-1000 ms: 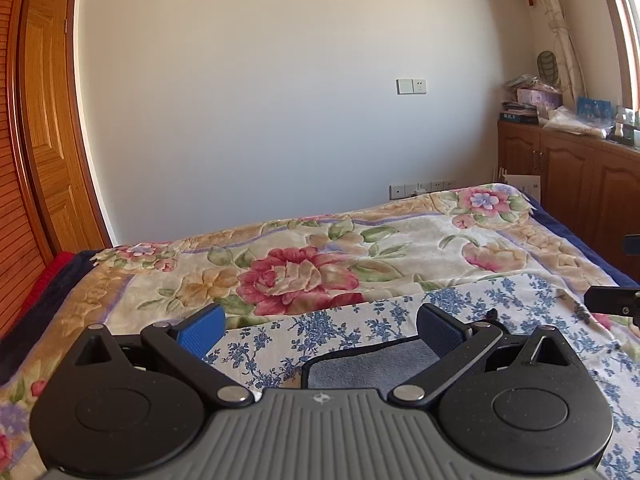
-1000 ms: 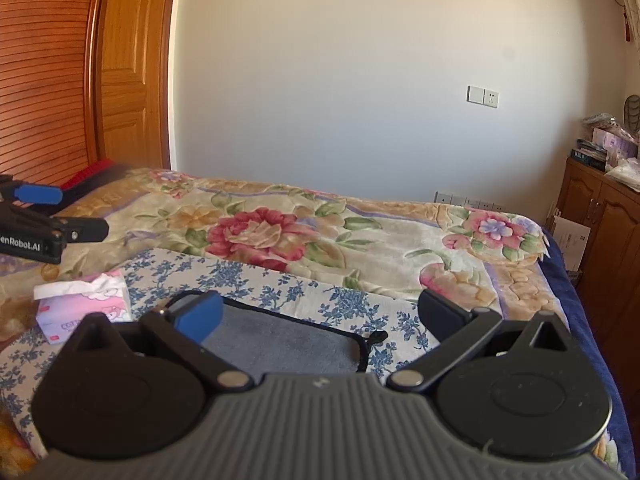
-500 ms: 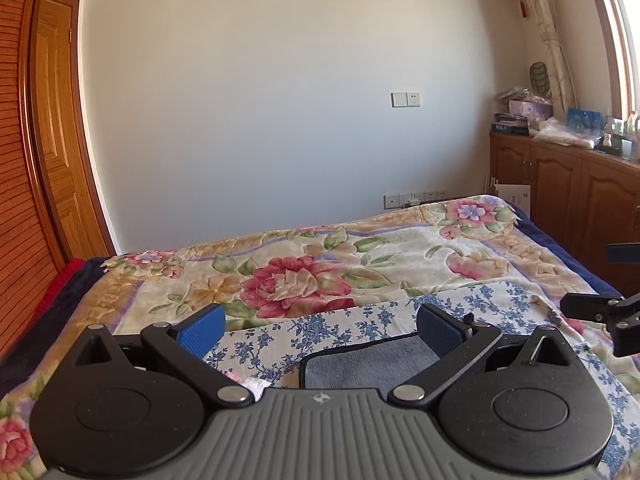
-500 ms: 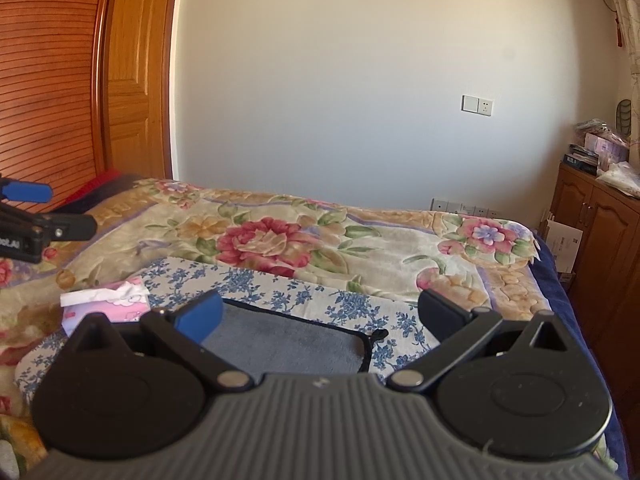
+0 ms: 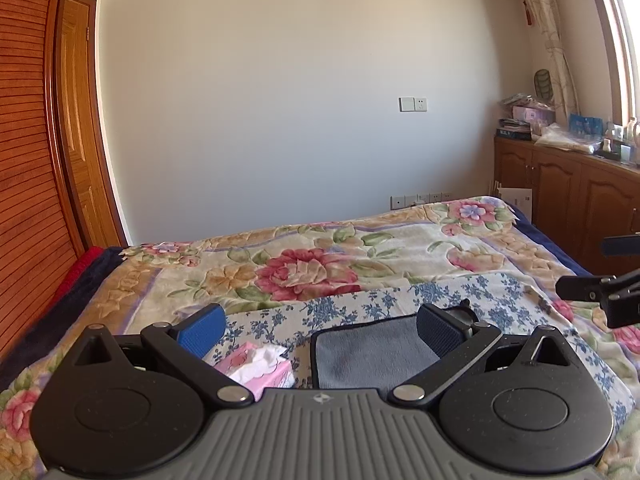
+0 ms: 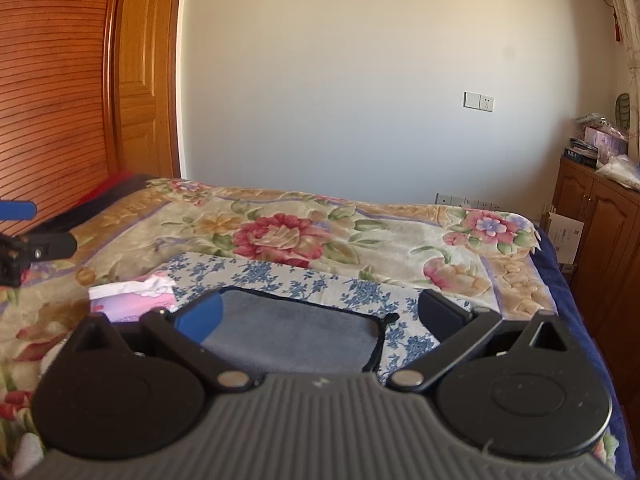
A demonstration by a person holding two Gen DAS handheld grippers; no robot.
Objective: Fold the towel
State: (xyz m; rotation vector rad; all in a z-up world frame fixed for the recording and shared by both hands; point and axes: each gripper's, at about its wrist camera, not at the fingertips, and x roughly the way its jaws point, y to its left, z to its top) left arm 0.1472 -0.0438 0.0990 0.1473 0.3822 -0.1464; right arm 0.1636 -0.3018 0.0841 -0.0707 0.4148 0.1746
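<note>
Left tool point(image 5: 318, 330) wide, right tool point(image 6: 320, 314) wide, both above grey towel point(image 6: 296, 334), tissue box point(image 5: 258, 370) beside its left edge

Both wrist views sit low over the bed point(image 5: 320, 248), facing the far wall; left view from the left, right from the right, sharing the towel point(image 5: 372, 354).

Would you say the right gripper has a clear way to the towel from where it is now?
Probably yes. The right gripper is open, and the gray towel lies flat just ahead with nothing between. The tissue box sits off to the towel's left, apart from it.
</note>
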